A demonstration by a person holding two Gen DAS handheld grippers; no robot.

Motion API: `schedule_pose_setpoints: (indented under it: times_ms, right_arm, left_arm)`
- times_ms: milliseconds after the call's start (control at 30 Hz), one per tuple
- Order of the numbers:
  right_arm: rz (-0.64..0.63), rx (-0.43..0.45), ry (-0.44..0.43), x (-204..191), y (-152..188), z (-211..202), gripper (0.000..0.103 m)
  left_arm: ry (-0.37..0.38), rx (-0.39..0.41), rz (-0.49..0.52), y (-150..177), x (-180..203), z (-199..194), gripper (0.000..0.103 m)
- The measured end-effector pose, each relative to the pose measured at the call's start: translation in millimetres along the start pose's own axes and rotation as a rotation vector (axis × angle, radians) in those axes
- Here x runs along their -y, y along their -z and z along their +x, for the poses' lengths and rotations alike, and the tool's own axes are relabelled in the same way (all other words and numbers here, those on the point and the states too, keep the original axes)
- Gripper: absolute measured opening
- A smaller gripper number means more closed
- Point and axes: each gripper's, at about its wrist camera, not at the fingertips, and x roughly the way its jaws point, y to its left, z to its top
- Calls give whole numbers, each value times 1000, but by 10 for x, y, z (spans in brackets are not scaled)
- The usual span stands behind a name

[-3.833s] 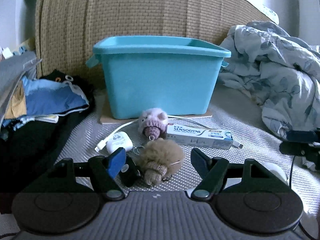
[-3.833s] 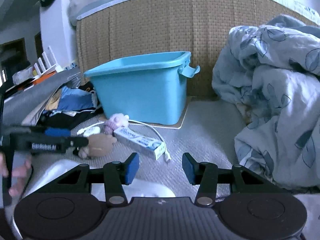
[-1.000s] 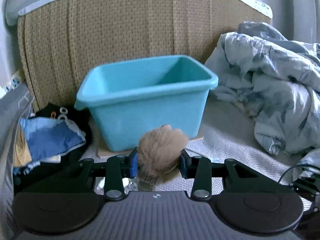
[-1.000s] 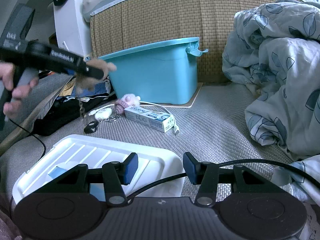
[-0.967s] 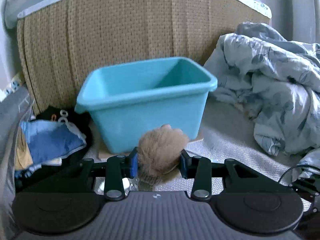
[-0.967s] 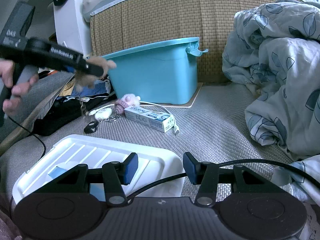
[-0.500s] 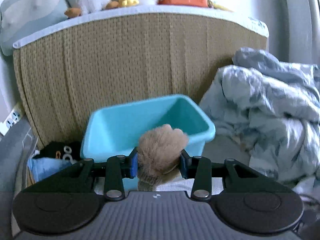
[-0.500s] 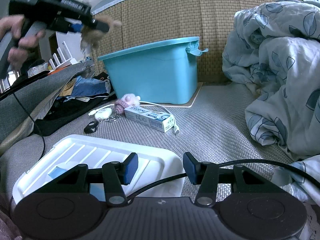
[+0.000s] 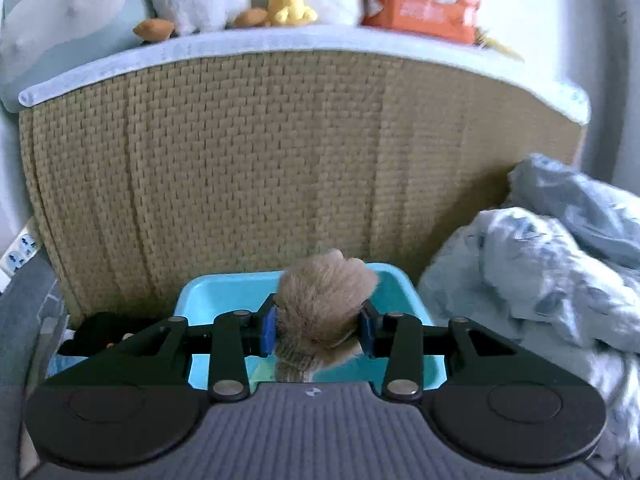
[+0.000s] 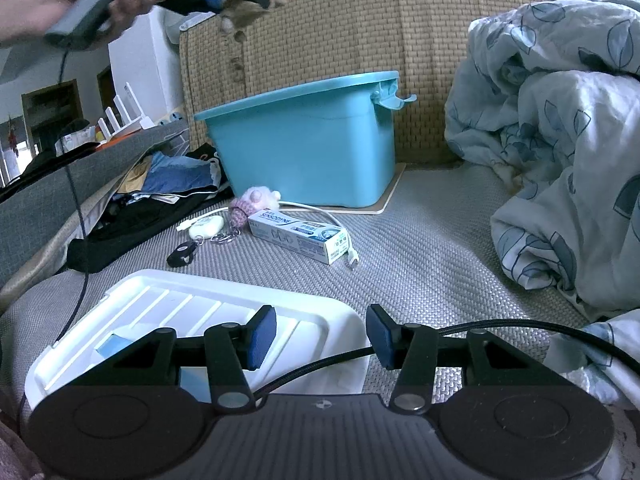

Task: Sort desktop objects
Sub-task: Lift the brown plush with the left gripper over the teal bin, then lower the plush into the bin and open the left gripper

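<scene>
Brown pompom (image 9: 325,304) clamped above bin (image 9: 416,292)

One brown fluffy keychain (image 9: 326,300) sits between the left jaws. Ahead of the right jaws: one teal bin (image 10: 308,140), one toothpaste box (image 10: 298,236), one pink knitted charm (image 10: 252,204), one white fob (image 10: 206,227), one black key fob (image 10: 182,254); below them, one white lid (image 10: 160,312).

You face a tan woven wicker headboard (image 9: 280,152); a rumpled pale-blue leaf-print quilt (image 10: 560,140) lies right, on grey woven matting (image 10: 420,248).
</scene>
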Motion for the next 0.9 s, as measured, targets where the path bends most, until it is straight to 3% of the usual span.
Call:
schedule_pose_setpoints:
  times_ms: [300, 467, 900]
  right_arm:
    - [16, 3, -10, 29, -15, 7, 54]
    - [24, 4, -14, 41, -20, 11, 54]
    - [49, 5, -24, 82, -24, 19, 54]
  left_arm:
    - [-77, -94, -9, -134, 84, 583, 43]
    - [-105, -178, -60, -66, 47, 915, 43]
    - [-145, -296, -45, 208, 108, 1349, 43]
